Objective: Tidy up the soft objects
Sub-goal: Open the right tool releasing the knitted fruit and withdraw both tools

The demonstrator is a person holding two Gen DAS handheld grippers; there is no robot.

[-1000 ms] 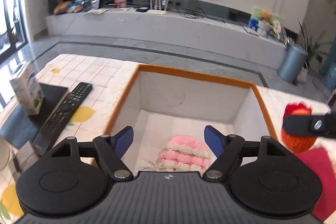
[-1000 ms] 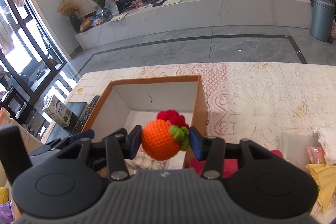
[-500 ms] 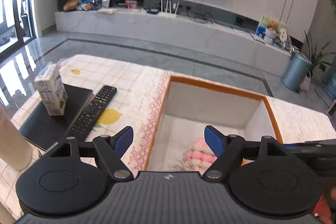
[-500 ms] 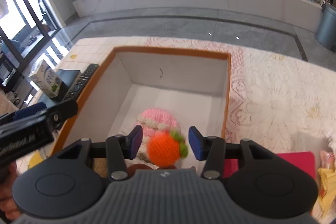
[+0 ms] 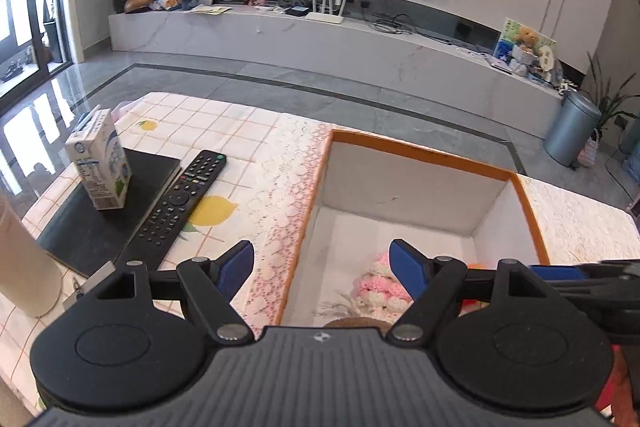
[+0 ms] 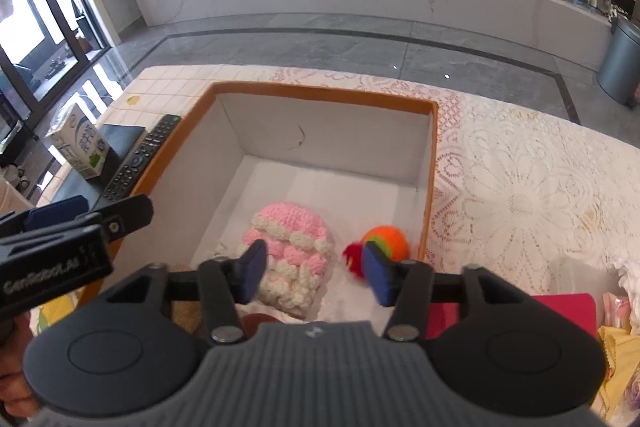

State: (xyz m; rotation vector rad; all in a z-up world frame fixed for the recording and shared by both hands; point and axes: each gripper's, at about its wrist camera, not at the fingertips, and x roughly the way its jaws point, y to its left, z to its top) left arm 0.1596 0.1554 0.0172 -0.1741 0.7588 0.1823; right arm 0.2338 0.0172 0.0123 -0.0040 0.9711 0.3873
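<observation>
Right gripper (image 6: 316, 275) opening above round orange crocheted fruit (image 6: 386, 241), red-tufted.

crocheted orange (image 6: 386, 240): released into box (image 6: 328, 95)
formerly clamped in right gripper (image 6: 316, 273) above the rim; now lying on box floor beside pink knitted hat (image 6: 292, 247), jaws opening, nothing between them.

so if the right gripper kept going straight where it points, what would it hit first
Probably the pink and white crocheted hat lying in the orange-rimmed white box. It sits just past the right gripper, whose jaws are opening with nothing between them. Depth is hard to judge here.
</observation>
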